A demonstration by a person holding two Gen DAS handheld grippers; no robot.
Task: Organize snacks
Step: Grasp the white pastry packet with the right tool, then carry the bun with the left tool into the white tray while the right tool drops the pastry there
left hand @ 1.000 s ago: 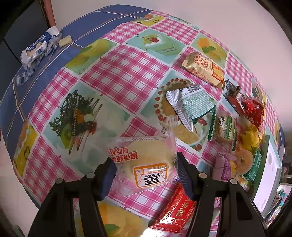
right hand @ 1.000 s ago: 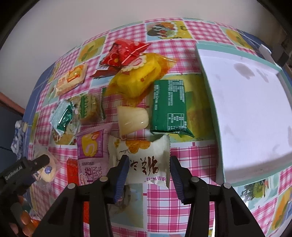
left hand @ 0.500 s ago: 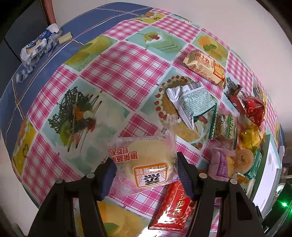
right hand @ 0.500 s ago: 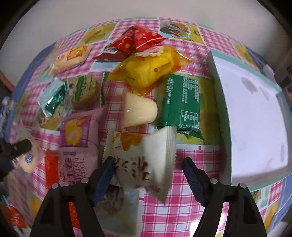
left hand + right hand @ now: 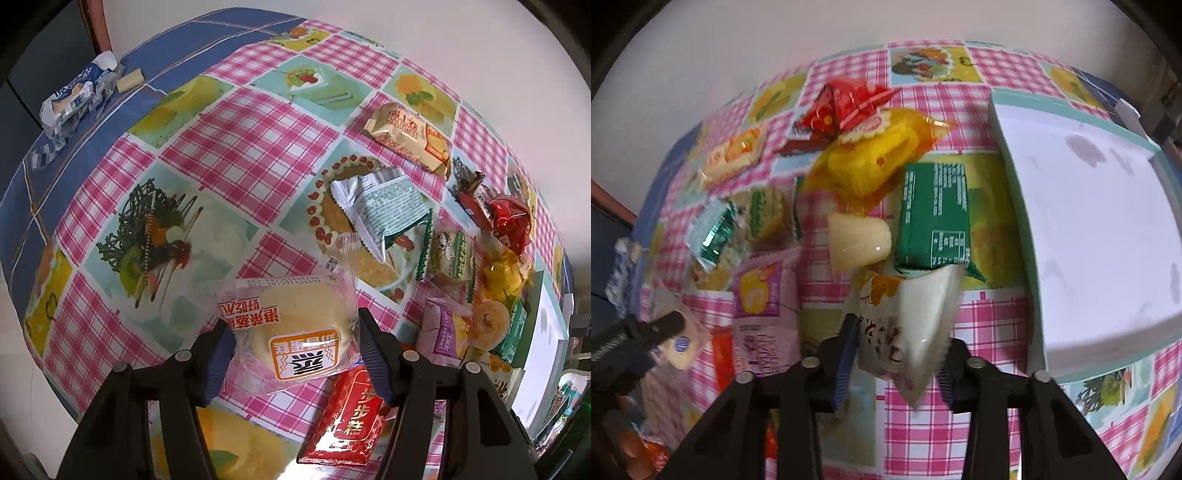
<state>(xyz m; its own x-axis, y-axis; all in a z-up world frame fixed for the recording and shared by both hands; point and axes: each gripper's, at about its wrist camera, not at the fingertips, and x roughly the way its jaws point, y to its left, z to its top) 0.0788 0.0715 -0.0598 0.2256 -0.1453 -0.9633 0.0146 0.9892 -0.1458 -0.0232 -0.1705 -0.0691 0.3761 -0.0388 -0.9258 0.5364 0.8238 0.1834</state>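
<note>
Since the earlier frames my right hand-held gripper [image 5: 899, 360] went wide around the white snack pack [image 5: 908, 332] and is now closing back in; the pack sits tilted between the jaws with both pads touching its sides, one corner hanging below the fingertips. Left side hasn't budged: left hand-held gripper [image 5: 295, 354] clamped at a medium width on the steamed cake pack [image 5: 295, 332], clear wrapper with orange label, pads pressing both edges. Ahead of the right hand-held gripper: pale jelly cup [image 5: 858, 242] just beyond the white pack, green packet [image 5: 934, 221] beside it to the right, yellow wrapped snack [image 5: 875, 158] and red wrapped candy [image 5: 846, 107] further out. White tray [image 5: 1089, 229] with teal rim lies to the right of that gripper, nothing in it that I can see. Purple roll-cake pack [image 5: 764, 302] sits just left of the right gripper. Below the left gripper's right finger, a red flat packet [image 5: 351, 417] lies on the bench [image 5: 240, 147]. Right view is motion-blurred, so fine labels are unreadable.
</note>
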